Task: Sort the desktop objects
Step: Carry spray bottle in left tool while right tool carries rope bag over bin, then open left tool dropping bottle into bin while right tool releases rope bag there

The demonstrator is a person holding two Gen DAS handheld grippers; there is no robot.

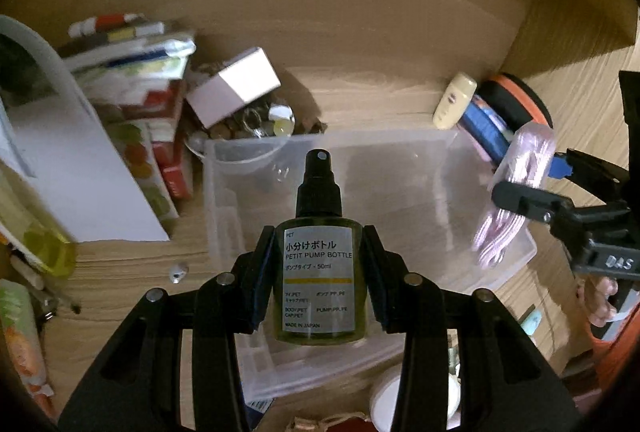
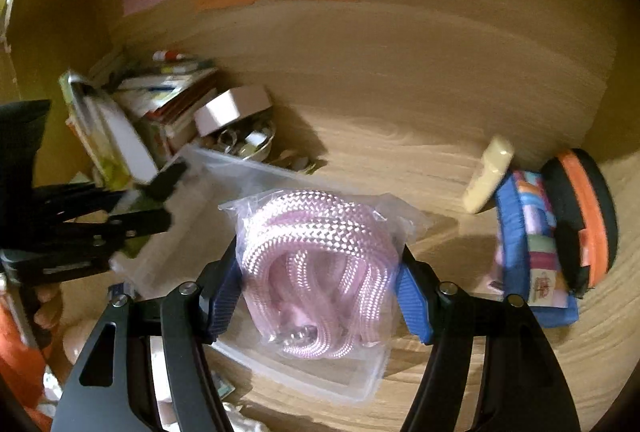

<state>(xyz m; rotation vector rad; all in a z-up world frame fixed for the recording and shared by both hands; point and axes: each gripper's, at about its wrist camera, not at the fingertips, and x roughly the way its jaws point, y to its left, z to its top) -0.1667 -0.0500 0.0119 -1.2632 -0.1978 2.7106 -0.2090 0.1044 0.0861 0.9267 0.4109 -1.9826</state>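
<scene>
The pump bottle is clamped in the left gripper, held above the clear bin on the surface. The right gripper pinches a bagged pink rope beside it. Likely step: dropping both in; next, lower, then release.

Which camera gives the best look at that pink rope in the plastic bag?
The right wrist view: the pink rope fills the centre, clamped between the right gripper. The left wrist view shows it only side-on at the edge.
</scene>
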